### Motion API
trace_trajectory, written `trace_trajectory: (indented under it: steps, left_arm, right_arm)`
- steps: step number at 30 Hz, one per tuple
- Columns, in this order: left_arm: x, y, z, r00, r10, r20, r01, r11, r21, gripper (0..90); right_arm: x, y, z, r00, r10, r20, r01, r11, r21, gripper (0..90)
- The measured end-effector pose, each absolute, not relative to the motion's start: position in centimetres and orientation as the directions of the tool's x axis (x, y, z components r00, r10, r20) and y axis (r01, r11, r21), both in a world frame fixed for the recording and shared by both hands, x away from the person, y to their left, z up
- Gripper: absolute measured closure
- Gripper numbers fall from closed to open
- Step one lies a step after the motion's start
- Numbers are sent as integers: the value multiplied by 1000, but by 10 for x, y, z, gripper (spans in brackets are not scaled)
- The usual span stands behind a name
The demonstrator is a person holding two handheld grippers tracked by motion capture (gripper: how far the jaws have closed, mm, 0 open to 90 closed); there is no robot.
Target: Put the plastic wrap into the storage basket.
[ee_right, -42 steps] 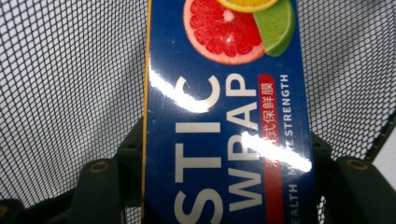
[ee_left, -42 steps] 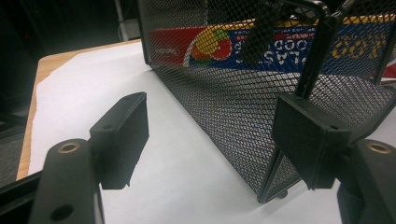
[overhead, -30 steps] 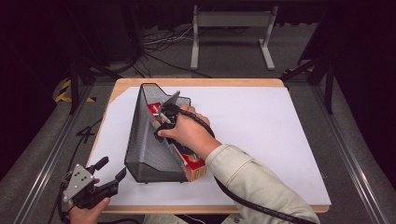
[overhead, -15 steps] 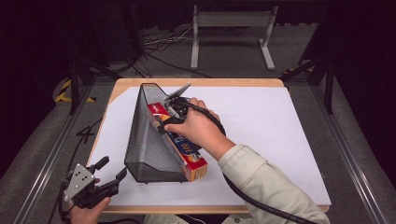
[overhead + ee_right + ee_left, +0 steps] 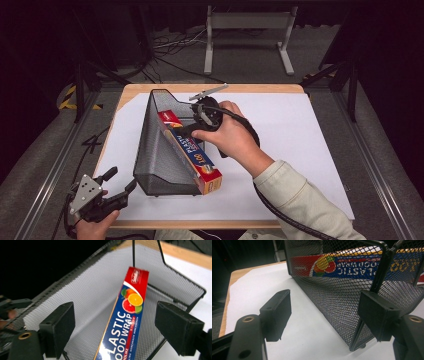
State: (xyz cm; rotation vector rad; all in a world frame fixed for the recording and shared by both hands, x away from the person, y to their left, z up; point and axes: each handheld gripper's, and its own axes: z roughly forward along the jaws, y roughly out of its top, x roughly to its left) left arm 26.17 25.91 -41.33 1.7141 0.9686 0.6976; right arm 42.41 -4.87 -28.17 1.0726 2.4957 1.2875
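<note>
- High view: mesh rack [image 5: 160, 150] lies on its side on the white sheet [image 5: 300, 145] over the table [image 5: 260, 89], left of centre.
- Wrap box [image 5: 192, 155] sits inside the rack, leaning along its open right edge; near end pokes out at the front, far red end is deep inside.
- Right hand [image 5: 232, 137] holds the right gripper [image 5: 192, 117] over the far end of the box, pointing left into the rack. Grey plate sticks up behind it, cable trails back under the sleeve [image 5: 300, 200].
- Left gripper [image 5: 120, 182] is at the near left table edge, held by the left hand [image 5: 92, 227], fingers apart, just short of the rack's near corner, holding nothing.
- Left gripper view: both fingers [image 5: 277, 312] wide apart, nothing between them. Rack's mesh wall [image 5: 342, 305] right ahead, its corner post next to the right-hand finger; cannot tell if they touch. Box print [image 5: 352, 265] reads through the mesh.
- Right gripper view: fingers [image 5: 58, 326] spread wide, either side of the box [image 5: 125, 322], not touching it. Box lies flat on the mesh [image 5: 85, 295], red end away.
</note>
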Motion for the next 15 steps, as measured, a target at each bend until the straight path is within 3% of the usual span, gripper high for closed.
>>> trace_trajectory:
  steps: [8,15]
  left_arm:
    - [261,260,-413,509,861,6,281,-173,944,278]
    - [261,259,-413,511,860,8,280,-176,944,279]
  right_arm:
    - [414,-65,-275,-808,578,116,405,401,822,156]
    - [410,-95,-270,-802,586,113,394,378,838,156]
